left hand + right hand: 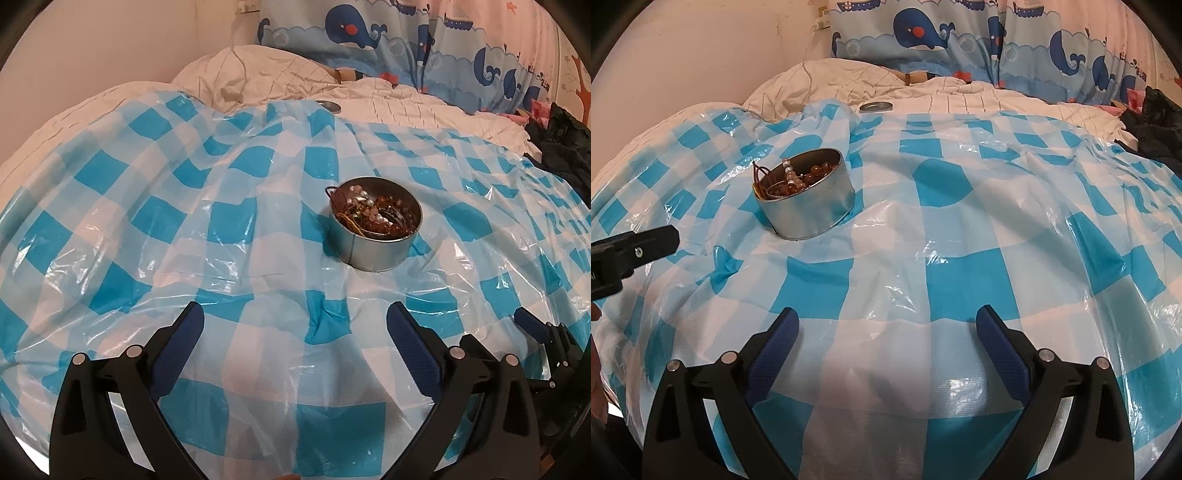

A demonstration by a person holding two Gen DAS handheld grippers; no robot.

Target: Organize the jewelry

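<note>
Jewelry (376, 214) heaped in round tin (373, 247) on checked plastic sheet (229, 229) — left gripper (295, 321) and right gripper (886, 321) both wide, empty.

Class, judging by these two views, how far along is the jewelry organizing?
Done: the lid is off, lying behind the tin. In hand: nothing; the left gripper and right gripper hang open. Left: the beads and pearls sit tangled in the tin, none laid on the checked sheet.
</note>
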